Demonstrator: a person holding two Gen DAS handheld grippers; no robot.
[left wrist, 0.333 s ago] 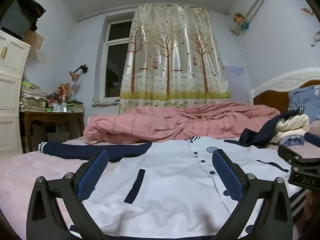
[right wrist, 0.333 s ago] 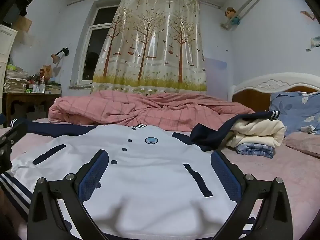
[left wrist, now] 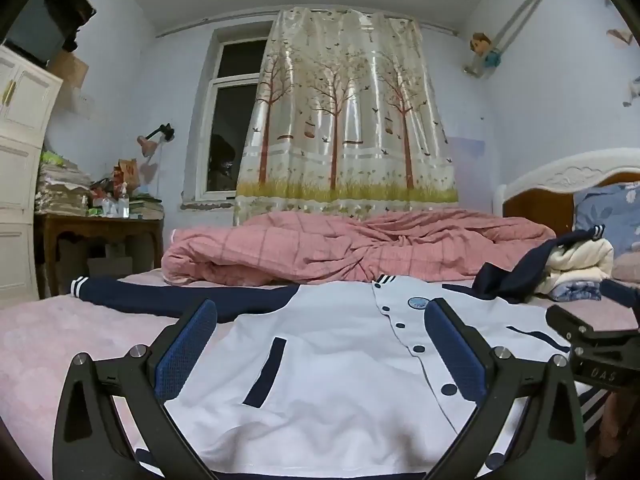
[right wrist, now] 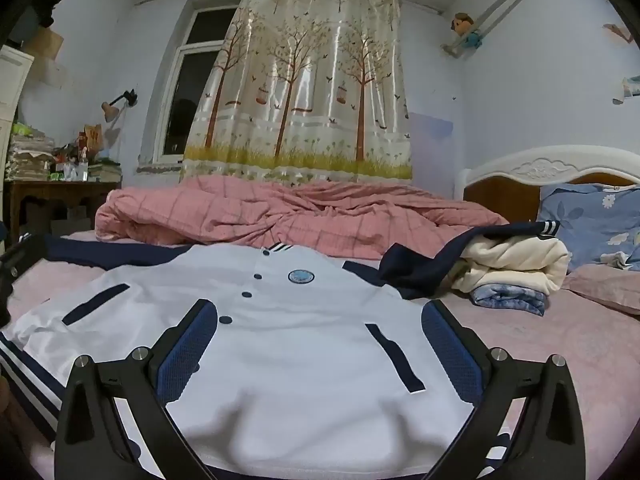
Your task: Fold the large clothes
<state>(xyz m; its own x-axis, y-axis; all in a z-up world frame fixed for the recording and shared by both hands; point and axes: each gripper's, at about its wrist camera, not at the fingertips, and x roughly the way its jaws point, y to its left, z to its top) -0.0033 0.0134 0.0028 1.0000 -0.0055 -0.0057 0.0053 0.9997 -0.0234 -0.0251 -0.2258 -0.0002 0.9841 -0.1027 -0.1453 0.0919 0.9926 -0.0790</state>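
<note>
A white jacket [left wrist: 340, 364] [right wrist: 304, 344] with navy sleeves, navy buttons and a round blue badge lies front-up and spread flat on the pink bed. One navy sleeve [left wrist: 180, 294] stretches out to the left; the other sleeve [right wrist: 448, 256] drapes over a pile of folded laundry. My left gripper [left wrist: 320, 316] hovers open over the jacket's left half, nothing between its blue pads. My right gripper [right wrist: 320, 316] hovers open over the right half near the hem, also holding nothing. Each gripper shows at the edge of the other's view.
A crumpled pink checked quilt [left wrist: 360, 248] lies across the far side of the bed. Folded cream and blue laundry [right wrist: 516, 272] and a blue floral pillow [right wrist: 596, 220] sit at the right by the headboard. A cluttered wooden table [left wrist: 100, 232] and white cabinet [left wrist: 20, 184] stand left.
</note>
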